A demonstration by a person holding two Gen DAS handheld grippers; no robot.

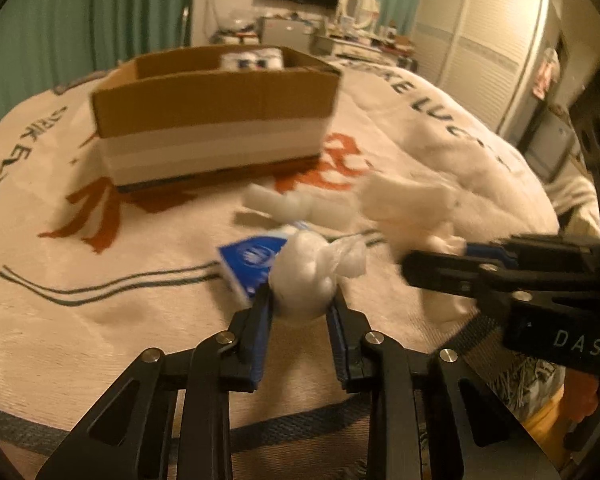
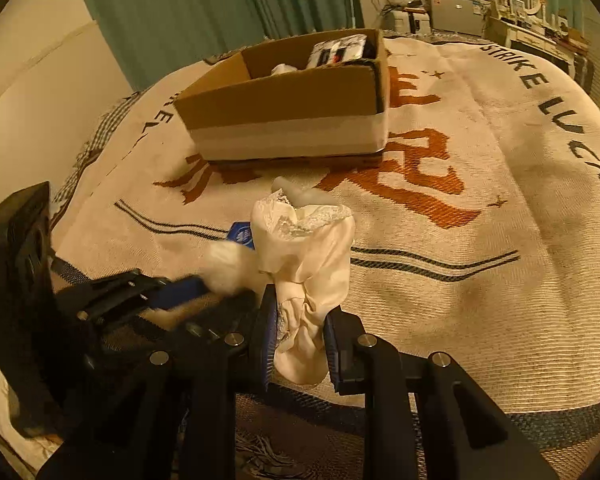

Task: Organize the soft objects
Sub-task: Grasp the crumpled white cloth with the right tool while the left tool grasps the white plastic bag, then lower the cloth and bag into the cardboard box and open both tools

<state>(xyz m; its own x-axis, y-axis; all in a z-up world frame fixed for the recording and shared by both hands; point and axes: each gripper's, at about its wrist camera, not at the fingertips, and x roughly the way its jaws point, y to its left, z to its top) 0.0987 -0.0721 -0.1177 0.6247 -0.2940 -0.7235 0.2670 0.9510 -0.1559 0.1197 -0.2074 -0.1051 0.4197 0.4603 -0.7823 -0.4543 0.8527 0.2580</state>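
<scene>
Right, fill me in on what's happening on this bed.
A person is tidying soft items with two handheld grippers. The left gripper is shut on a white cotton-filled plastic bag, just above a blue and white packet. The right gripper is clamped on a cream lace-trimmed cloth. A white bubbly plastic strip lies on the cream blanket with orange lettering. Beyond stands the open cardboard box, already holding a few items.
</scene>
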